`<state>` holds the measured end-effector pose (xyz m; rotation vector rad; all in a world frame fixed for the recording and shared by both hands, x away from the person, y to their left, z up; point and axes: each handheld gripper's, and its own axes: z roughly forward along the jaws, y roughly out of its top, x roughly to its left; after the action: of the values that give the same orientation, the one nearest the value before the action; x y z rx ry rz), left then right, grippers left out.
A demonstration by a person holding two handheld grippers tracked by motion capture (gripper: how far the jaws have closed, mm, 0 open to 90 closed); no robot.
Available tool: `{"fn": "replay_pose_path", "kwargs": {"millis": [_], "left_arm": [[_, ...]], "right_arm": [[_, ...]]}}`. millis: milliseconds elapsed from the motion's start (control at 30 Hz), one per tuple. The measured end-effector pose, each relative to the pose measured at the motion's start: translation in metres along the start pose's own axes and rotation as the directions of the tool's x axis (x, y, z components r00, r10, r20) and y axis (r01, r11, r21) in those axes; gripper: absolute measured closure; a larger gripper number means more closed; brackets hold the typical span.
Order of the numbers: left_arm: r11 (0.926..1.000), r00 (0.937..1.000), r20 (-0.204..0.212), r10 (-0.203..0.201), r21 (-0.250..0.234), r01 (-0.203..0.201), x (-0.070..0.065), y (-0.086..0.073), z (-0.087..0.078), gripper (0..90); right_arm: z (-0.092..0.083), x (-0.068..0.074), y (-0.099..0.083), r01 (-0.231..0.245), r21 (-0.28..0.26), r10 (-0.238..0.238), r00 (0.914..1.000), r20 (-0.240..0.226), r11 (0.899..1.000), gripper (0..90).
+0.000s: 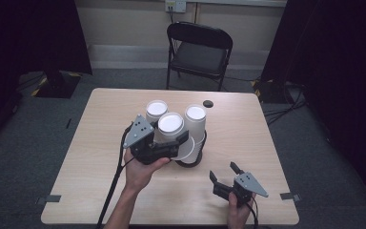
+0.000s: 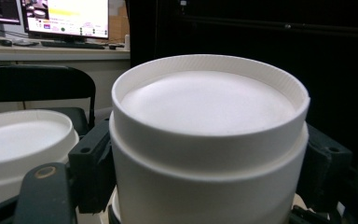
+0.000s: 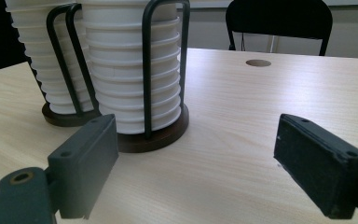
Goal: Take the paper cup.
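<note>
Evidently the upturned paper cup (image 2: 208,140) sat atop the nearest stack in the wire cup rack (image 1: 190,160), clamped by my left gripper (image 1: 171,143) for seating; my right gripper (image 1: 226,171), wide and empty, waited near the rack.

A: Count check from my end?
B: I see three white cup stacks (image 1: 195,114) mid-table, two grippers, one chair (image 1: 198,51) far side, one cable hole (image 1: 208,103) far right.
A: Racks?
B: I can't count them.
</note>
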<state>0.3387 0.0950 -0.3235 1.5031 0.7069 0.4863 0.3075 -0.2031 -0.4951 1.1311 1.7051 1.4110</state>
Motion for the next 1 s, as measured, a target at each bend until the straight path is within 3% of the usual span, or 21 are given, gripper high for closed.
{"fn": "replay_pose_path", "kwargs": {"millis": [167,400,667,800,1000], "left_arm": [[0.9994,0.9994,0.020,-0.030,0.019,0.029,0.001,-0.011,-0.003,21.5],[0.9956,0.9965,0.014,-0.082,0.045,0.082,0.004,-0.027,-0.006,21.5],[0.9873,0.9900,0.006,-0.141,0.075,0.140,0.012,-0.046,-0.012,21.5],[0.9809,0.9844,0.010,-0.176,0.086,0.174,0.015,-0.054,-0.015,21.5],[0.9709,0.9762,0.001,-0.217,0.104,0.215,0.014,-0.065,-0.020,21.5]], "right_arm": [[0.000,0.001,0.000,0.008,0.002,-0.008,1.0000,0.001,1.000,13.0],[0.000,0.004,0.000,0.034,0.005,-0.034,0.9994,0.004,0.999,13.5],[0.005,0.016,0.001,0.073,0.024,-0.072,0.9963,-0.048,0.997,16.5],[0.008,0.030,0.001,0.096,0.032,-0.092,0.9901,-0.106,0.995,18.1],[0.011,0.053,0.000,0.154,0.007,-0.150,0.9712,-0.185,0.988,22.1]]}}
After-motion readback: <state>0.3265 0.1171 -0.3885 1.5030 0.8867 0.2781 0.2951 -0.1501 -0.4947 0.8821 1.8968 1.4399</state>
